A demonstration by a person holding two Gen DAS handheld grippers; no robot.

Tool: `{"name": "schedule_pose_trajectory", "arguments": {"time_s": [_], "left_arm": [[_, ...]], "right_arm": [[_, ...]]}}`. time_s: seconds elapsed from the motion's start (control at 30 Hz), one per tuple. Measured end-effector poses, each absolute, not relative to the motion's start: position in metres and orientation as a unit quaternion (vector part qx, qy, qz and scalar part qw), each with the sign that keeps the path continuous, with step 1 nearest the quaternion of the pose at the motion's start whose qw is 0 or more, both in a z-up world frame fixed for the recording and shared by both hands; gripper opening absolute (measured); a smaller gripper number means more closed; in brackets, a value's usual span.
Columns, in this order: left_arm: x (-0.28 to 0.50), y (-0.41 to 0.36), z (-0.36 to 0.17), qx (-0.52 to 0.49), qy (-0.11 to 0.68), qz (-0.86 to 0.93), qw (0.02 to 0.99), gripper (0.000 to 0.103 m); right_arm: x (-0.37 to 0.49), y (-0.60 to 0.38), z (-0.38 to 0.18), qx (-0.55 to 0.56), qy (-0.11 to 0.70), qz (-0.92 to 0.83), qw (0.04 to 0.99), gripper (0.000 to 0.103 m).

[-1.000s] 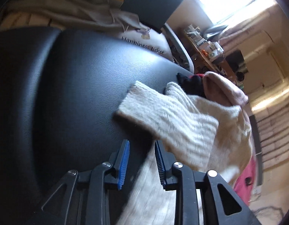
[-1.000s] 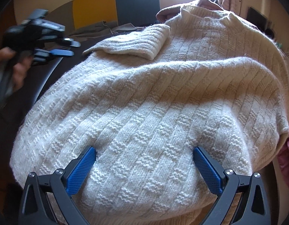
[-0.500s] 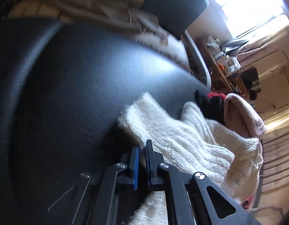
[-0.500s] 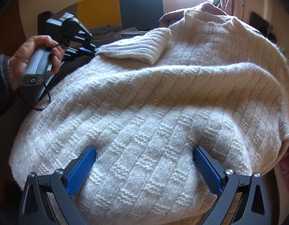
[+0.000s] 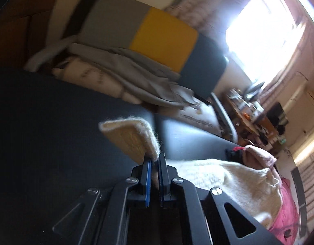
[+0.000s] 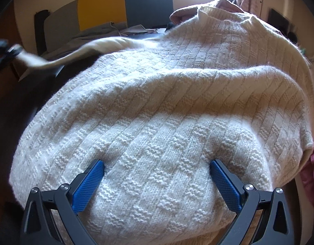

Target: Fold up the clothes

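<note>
**Gripping sleeve cuff, sweater body pinned**

Left wrist view: left gripper (image 5: 154, 161) clenched on the cream sweater's sleeve cuff (image 5: 132, 136), lifted off the black surface (image 5: 44, 132) at 12 o'clock of the fingers.

Right wrist view: right gripper (image 6: 157, 168) spread wide, pads pressing into the sweater (image 6: 167, 102); sleeve stretched toward 10 o'clock.

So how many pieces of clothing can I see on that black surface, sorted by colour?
Cream: 1, the knit sweater, its sleeve cuff pinched in the left gripper
Pale pink: 1, a garment beyond the sweater's collar
Bright pink: 1, a garment at the far edge
Black and red: 1, a small item, kind unclear
Total: 4
</note>
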State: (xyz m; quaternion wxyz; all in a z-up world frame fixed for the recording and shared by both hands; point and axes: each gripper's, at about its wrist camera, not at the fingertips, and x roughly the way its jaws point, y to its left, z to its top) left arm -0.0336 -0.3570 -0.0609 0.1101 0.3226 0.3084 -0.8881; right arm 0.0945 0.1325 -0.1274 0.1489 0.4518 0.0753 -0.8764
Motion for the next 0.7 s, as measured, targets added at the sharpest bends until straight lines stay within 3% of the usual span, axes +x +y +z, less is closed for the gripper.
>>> {"name": "schedule_pose_trajectory", "arguments": {"time_s": [0.37,0.57,0.7], "left_arm": [[0.071,-0.403,-0.087,0.309,0.314,-0.884,0.157,0.004],[0.118,-0.419,-0.088,0.291,0.342,-0.877,0.173,0.005],[0.144,-0.430,-0.086,0.282,0.339,-0.878,0.187,0.005]], "right_arm": [[0.084,0.127,-0.107,0.464,0.081,-0.860,0.196,0.103],[0.028,0.092,-0.067,0.418,0.075,-0.883,0.201,0.103],[-0.036,0.053,-0.092,0.454,0.093,-0.864,0.197,0.103]]}}
